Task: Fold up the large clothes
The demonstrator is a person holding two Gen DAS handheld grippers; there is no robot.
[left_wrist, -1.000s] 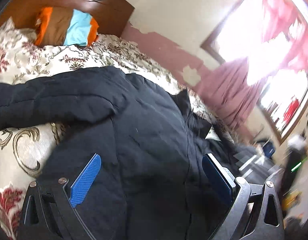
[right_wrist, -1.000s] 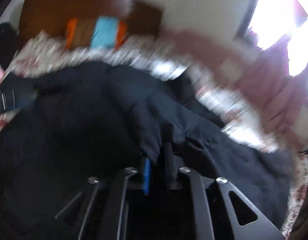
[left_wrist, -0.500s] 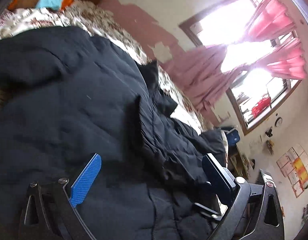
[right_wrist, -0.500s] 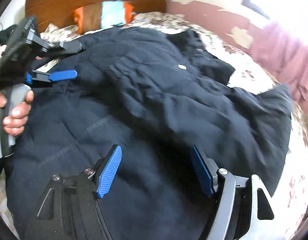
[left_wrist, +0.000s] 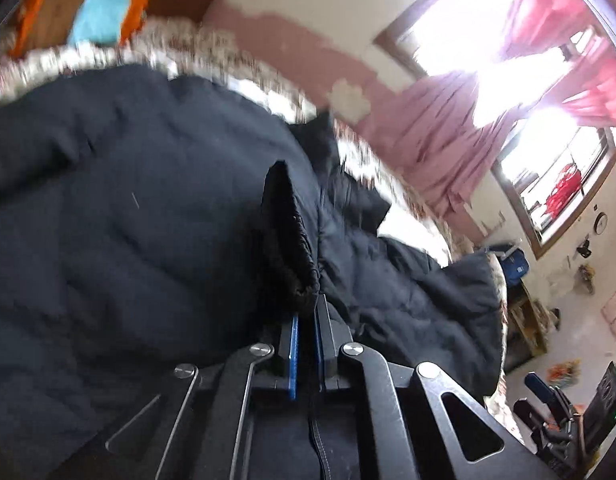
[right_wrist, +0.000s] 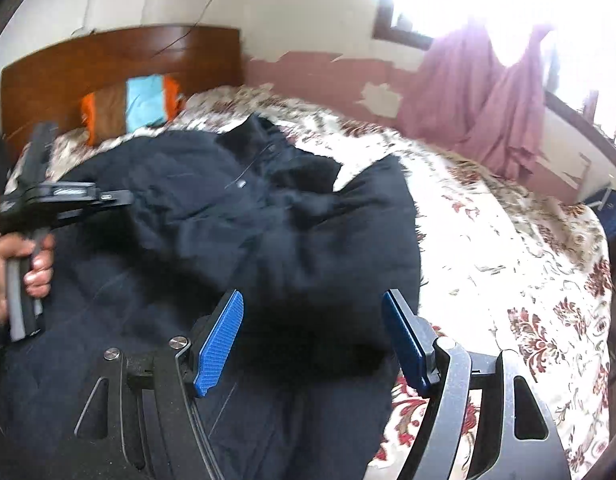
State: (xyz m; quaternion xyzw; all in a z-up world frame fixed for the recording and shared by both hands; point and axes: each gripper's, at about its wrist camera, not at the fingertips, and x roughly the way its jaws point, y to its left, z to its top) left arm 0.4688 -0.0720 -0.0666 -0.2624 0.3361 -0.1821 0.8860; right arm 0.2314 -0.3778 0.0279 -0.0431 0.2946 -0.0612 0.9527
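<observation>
A large dark navy padded jacket (right_wrist: pixel 244 240) lies spread over a floral bedspread (right_wrist: pixel 507 248); it also fills the left wrist view (left_wrist: pixel 128 240). My left gripper (left_wrist: pixel 306 320) is shut on a raised fold of the jacket's edge (left_wrist: pixel 288 232), which stands up from between the blue pads. In the right wrist view the left gripper (right_wrist: pixel 108 198) shows at the left, held by a hand. My right gripper (right_wrist: pixel 311 336) is open and empty, hovering over the jacket's near part with its blue pads (right_wrist: pixel 220 340) wide apart.
A wooden headboard (right_wrist: pixel 108 60) with an orange, brown and blue pillow (right_wrist: pixel 140 104) stands at the bed's far end. Pink curtains (right_wrist: pixel 487 92) hang at a bright window on the right. Furniture and clutter (left_wrist: pixel 547 400) stand beyond the bed's right edge.
My left gripper has closed on a fold of the jacket and lifts it. My right gripper let go of the jacket earlier and stays open, now drawn back a little.
</observation>
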